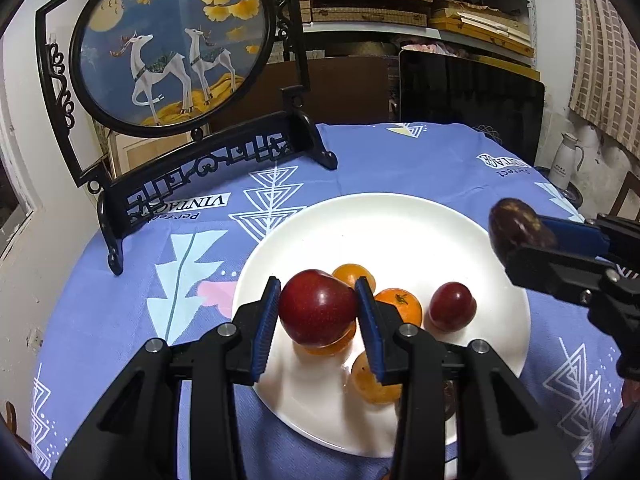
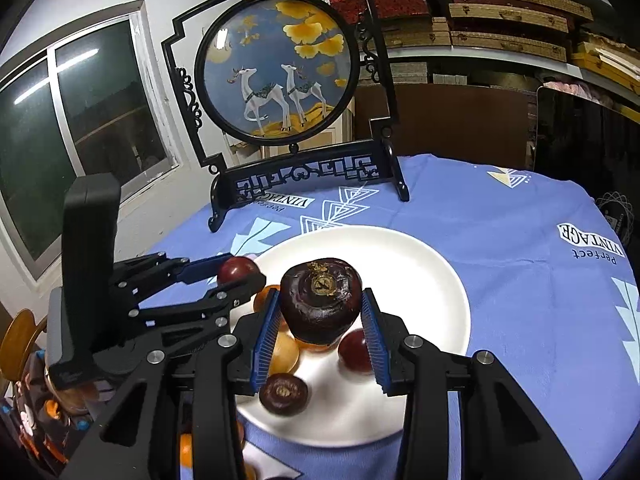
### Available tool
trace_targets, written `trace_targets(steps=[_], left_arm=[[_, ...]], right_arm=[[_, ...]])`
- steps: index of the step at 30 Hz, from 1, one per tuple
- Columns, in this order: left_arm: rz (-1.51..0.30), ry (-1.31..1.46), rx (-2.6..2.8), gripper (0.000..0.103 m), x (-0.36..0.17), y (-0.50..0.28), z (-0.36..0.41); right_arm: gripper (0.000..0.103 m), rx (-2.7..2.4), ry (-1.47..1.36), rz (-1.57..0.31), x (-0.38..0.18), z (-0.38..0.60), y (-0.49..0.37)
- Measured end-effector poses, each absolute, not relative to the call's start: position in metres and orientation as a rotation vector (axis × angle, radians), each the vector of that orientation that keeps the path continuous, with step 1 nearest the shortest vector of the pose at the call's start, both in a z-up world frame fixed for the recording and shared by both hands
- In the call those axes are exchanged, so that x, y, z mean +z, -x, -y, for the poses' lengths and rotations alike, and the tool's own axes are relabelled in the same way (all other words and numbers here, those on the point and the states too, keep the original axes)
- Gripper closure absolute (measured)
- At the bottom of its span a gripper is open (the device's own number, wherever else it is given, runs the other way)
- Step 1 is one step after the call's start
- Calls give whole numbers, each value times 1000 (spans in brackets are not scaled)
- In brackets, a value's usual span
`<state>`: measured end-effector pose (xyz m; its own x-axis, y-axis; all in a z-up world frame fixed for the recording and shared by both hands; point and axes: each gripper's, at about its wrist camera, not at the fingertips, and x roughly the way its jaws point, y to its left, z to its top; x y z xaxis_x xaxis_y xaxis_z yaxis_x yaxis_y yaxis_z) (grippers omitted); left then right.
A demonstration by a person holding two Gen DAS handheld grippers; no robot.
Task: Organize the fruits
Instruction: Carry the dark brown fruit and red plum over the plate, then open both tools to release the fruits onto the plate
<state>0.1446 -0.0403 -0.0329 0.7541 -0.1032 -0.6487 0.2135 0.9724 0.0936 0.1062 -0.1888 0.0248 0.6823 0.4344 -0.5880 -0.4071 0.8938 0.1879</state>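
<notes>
My left gripper [image 1: 317,312] is shut on a red plum [image 1: 316,306] and holds it above the near part of a white plate [image 1: 400,224]. On the plate lie several small oranges [image 1: 400,304] and a second red plum [image 1: 452,306]. My right gripper [image 2: 320,320] is shut on a dark purple water chestnut [image 2: 320,300], held above the plate [image 2: 420,264]. In the right wrist view another dark water chestnut [image 2: 284,394] lies on the plate's near edge. The right gripper also shows in the left wrist view [image 1: 524,236], over the plate's right rim.
The plate sits on a round table with a blue patterned cloth [image 1: 420,160]. A black-framed round deer picture on a stand [image 1: 172,48] stands at the table's back left. A dark panel [image 1: 472,100] leans behind the table. A white jug [image 1: 568,156] stands far right.
</notes>
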Motion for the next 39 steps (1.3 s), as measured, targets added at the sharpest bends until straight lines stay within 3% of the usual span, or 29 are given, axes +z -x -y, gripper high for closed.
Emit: trace_targets(steps=[31, 33, 36, 39], left_arm=[[-730, -173, -157, 65, -49, -155, 45], [-726, -166, -157, 64, -48, -155, 44], [-684, -164, -153, 49, -42, -150, 43], [-669, -164, -165, 47, -38, -147, 43]], right_arm=[[61, 342, -92, -717, -19, 200, -145], [51, 348, -113, -697, -17, 204, -145], [44, 356, -127, -677, -12, 206, -140], [44, 376, -133, -671, -7, 205, -137]])
